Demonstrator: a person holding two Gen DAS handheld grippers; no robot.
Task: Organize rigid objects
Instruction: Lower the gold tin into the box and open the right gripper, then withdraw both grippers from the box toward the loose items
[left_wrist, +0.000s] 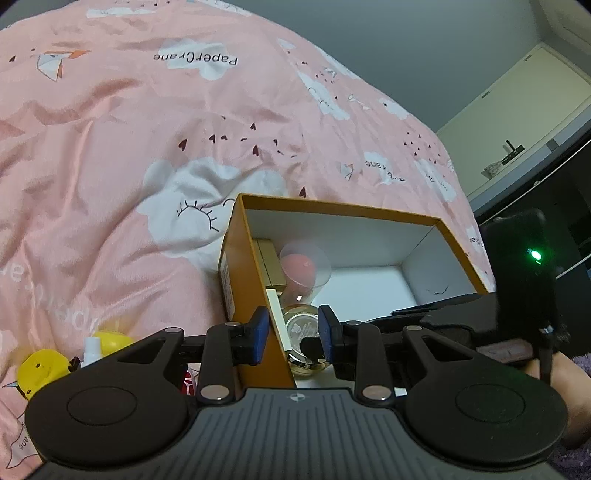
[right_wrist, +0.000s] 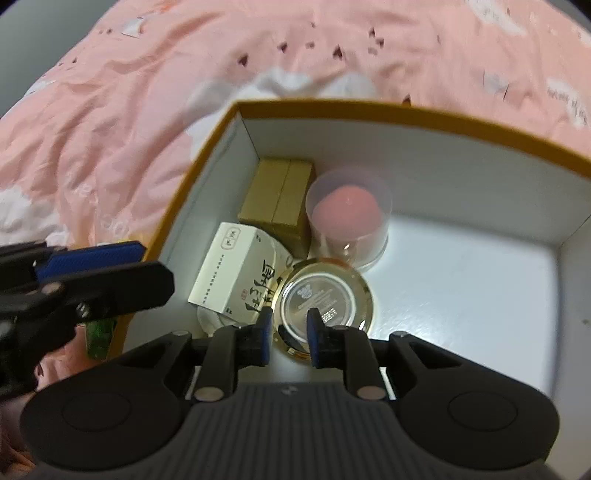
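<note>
- Our right fingers (right_wrist: 264, 332) are clenched. Nothing shows between the pads, and they hang nearly straight down over the lower edge of the round gold-rimmed jar (right_wrist: 321, 295).
- Our left fingers (left_wrist: 260, 328) straddle the left wall of the orange box (right_wrist: 406, 114), one outside and one inside, with only a narrow gap. We cannot tell whether the pads actually press on the cardboard.
- The jar sits on the box floor at centre frame of the right view. It touches the tilted white carton (right_wrist: 229, 273) on its left and lies just below the clear tub (right_wrist: 349, 214).
- Risk: the jar is wider than the clenched gap. A downward push would likely skid off its smooth lid or shove it into the white carton, which looks ready to slip.
- Risk: the box rests on a soft pink quilt (left_wrist: 110, 147). If the left hand tugs or loosens on the wall, the box could tilt and everything inside would slide together.
- Risk: the packed left corner leaves little room, so anything added there may jam. The right half of the floor is bare.
- Count inside the box:
  - one jar
  - one white carton
  - two tan cartons (right_wrist: 277, 195) side by side
  - one clear tub holding a pink sponge
- Count outside the box, lower left of the left view:
  - two yellow items (left_wrist: 37, 369)
  - one small white bottle (left_wrist: 90, 347)
</note>
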